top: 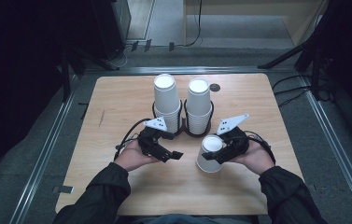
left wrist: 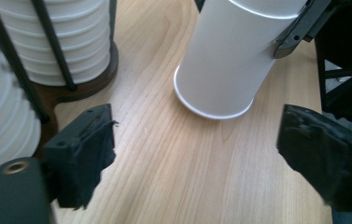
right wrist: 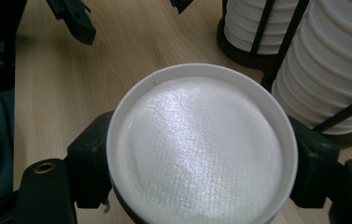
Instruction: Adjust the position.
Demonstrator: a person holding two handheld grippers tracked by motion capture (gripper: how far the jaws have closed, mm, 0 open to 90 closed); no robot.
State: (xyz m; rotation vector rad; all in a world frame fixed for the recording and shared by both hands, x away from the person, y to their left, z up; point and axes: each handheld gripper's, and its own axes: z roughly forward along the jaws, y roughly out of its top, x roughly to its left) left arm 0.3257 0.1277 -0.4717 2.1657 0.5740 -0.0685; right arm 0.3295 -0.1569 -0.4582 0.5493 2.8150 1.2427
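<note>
**A:** Quick one — why upside down? Single paper cup (top: 210, 156) sitting rim-down on the wooden surface (top: 117, 100), just in front of the wire cup holder (top: 183, 130), base facing up.

**B:** Probably just matching the stacks. Both stacks of paper cups, left one (top: 166, 100) and right one (top: 198, 105), stored inverted in that holder, so anything pulled off or headed onto them keeps the same way up. Saves a flip.

**A:** Fair. And the right tool (top: 224, 150)? Grip looks high.

**B:** Clamped on the cup near the closed end, one jaw each side — clear in the right gripper view, white base (right wrist: 201, 144) wedged between the black pads. Stiffest part of a paper cup, going by shape; squeezing near the open rim would likely crush it. Also leaves the rim free to slide over another cup.

**A:** Slightly tilted though?

**B:** Looks leaned in the left gripper view, cup (left wrist: 229, 56) with the rim down at the wood. Full contact or one edge lifted, hard to say.

**A:** Left tool (top: 166, 151) doing nothing?

**B:** Spread wide, nothing between the jaws, parked beside the cup and aimed at it. Best guess: standing by to steady things or take a handover.
</note>
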